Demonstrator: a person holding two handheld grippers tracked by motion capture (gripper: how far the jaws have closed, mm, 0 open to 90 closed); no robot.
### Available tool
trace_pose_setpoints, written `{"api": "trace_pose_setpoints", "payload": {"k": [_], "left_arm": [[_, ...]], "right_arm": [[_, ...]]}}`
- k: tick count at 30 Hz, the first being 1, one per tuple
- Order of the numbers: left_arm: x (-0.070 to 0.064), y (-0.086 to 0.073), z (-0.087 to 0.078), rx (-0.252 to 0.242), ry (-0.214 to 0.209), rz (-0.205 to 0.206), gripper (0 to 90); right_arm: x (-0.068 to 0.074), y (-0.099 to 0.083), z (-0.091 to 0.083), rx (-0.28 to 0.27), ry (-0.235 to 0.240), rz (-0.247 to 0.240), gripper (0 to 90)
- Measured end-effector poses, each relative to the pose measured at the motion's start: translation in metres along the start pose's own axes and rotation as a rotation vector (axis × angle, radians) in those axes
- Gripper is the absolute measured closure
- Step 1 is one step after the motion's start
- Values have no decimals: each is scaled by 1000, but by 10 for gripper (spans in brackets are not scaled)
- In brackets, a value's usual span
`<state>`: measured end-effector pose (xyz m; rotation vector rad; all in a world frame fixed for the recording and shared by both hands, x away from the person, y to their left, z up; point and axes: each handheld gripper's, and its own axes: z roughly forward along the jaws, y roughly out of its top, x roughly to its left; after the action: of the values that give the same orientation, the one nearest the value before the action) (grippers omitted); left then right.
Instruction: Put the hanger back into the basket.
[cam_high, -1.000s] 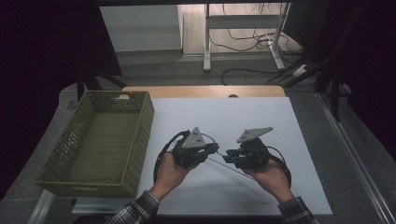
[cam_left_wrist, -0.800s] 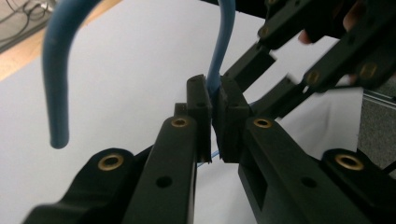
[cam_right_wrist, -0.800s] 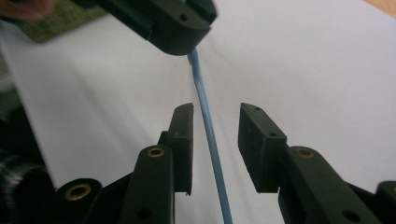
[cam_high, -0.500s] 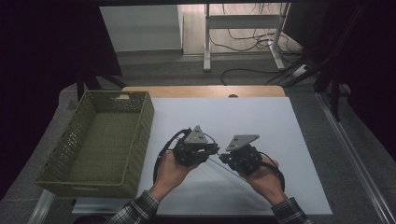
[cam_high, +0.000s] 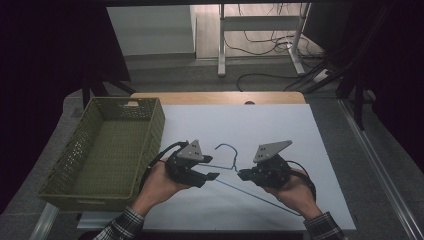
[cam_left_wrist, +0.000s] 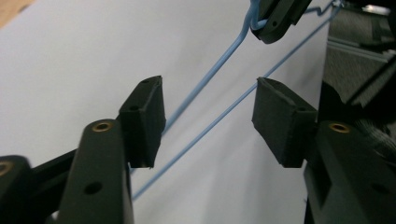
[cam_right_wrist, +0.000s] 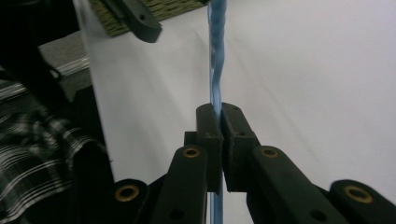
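A blue wire hanger (cam_high: 227, 147) lies on the white table top (cam_high: 280, 125), its hook between the two grippers and its long wire running toward the near right. My right gripper (cam_high: 242, 175) is shut on the hanger's twisted neck (cam_right_wrist: 217, 56), with the wire pinched between its pads (cam_right_wrist: 219, 112). My left gripper (cam_high: 212, 176) is open. In the left gripper view two hanger wires (cam_left_wrist: 224, 114) cross the gap between its jaws (cam_left_wrist: 208, 112) without touching either pad. The right gripper's tip (cam_left_wrist: 275, 23) shows beyond, clamped on the wire.
A green woven basket (cam_high: 155, 120) stands at the table's left side. A wooden strip (cam_high: 215, 97) edges the far side. Beyond it are the floor, desk legs and cables (cam_high: 260, 75). Plaid sleeves (cam_high: 120, 227) come in from the bottom.
My right gripper has shifted a little left, closer to the left gripper. The hanger's hook now shows raised between the two grippers.
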<state>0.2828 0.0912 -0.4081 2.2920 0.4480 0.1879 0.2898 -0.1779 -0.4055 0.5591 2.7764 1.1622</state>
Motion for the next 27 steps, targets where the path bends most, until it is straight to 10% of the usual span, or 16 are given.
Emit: {"api": "trace_pose_setpoints", "payload": {"k": [12,27], "left_arm": [[4,-3,14,107,-75,62,661],[4,-2,14,145,-245,47,874]], "right_arm": [[14,9,4,19,87,-73,873],[10,9,4,44,51,-105,849]]}}
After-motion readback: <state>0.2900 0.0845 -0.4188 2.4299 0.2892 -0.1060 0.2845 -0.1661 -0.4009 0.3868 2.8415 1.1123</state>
